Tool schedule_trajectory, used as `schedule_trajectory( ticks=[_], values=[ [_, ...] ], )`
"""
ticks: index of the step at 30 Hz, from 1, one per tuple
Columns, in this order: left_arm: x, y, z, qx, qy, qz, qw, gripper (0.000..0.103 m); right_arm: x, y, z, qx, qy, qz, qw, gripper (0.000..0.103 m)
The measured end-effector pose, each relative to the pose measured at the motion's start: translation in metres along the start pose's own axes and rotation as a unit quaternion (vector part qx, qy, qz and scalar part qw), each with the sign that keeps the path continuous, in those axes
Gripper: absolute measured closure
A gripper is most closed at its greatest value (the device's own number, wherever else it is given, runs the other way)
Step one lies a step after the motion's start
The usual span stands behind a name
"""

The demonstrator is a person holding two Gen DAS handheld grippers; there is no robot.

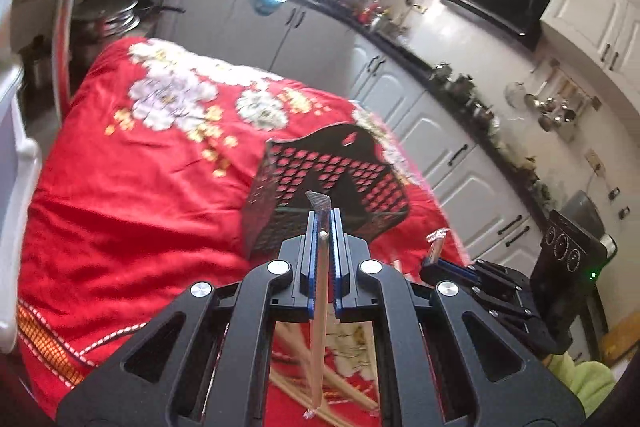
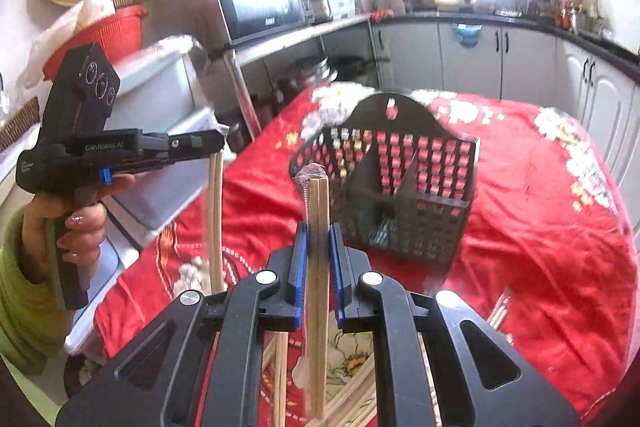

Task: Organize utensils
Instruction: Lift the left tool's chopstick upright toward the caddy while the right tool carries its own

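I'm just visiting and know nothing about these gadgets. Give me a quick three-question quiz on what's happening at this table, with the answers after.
1. True or false: the left gripper holds nothing.
2. What does the right gripper grip? A) a spoon B) wrapped wooden chopsticks C) a fork
3. What colour is the slotted utensil holder on the red floral cloth?

Key
1. False: it is shut on a thin wooden stick.
2. B
3. Black. Nothing can be made out standing in its compartments, and more loose chopsticks lie on the cloth below the grippers.
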State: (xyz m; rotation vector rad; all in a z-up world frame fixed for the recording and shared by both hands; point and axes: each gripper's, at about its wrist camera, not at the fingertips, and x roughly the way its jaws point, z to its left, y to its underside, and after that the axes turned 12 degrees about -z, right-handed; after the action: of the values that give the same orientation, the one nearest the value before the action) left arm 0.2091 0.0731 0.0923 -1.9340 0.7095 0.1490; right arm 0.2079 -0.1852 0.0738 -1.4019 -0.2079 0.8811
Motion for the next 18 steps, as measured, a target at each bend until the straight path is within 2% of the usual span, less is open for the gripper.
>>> schedule_trajectory(
  ticks=[9,18],
  values=[
    [-0.008,-0.037,-0.036,0.029,0.031,-0.035,0.9985,0.100,-0.028,-0.035,-0.007,-0.010,0.030,-0.091,0.995,0.093],
    [-0.002,-0.080,-0.068,0.068,0.029,-0.079,0.9941,0.100,-0.048,-0.078,-0.024,-0.021,0.065,-0.159,0.985,0.093]
  ],
)
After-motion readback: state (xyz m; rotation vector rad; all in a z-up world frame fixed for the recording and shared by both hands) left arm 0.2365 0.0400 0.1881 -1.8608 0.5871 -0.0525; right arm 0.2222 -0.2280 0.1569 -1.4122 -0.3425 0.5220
